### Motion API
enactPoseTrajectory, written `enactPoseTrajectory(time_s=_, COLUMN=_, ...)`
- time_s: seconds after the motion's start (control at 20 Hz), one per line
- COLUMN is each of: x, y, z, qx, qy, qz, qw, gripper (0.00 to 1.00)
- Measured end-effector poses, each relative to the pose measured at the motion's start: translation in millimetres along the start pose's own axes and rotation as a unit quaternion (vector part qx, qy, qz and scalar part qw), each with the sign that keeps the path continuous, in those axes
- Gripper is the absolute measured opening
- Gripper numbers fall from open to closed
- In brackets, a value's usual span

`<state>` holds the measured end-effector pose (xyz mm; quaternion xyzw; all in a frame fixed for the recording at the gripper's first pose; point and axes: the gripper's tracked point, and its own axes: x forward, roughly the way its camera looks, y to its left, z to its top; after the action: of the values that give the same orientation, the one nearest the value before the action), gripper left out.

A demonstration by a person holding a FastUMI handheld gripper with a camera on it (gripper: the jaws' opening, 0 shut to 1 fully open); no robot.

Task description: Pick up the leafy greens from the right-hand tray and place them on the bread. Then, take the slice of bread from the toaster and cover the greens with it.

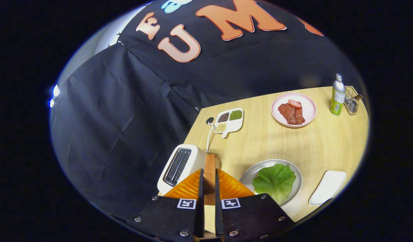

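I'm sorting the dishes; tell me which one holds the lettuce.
The grey plate just ahead of the tool, right of its slice of bread. The pink plate beyond holds meat.

The gripper (pixel 209 181) has black screwed plates, square markers, seemingly ribbed fingers.

Hand-held gripper (pixel 209 183) raised above the worktop's (pixel 320 141) near left corner, tilted to one side. Fingers (pixel 200 188) drawn nearly together, both pressing the flat faces of an upright bread slice (pixel 210 168) clamped between them.
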<state>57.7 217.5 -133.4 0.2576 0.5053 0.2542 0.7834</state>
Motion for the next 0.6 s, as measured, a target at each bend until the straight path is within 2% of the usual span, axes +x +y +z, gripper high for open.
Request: enactPoseTrajectory(time_s=0.6, x=18.6, y=-80.2, z=-45.5, qx=0.037, qy=0.019, qz=0.002, qw=0.999, gripper=0.13)
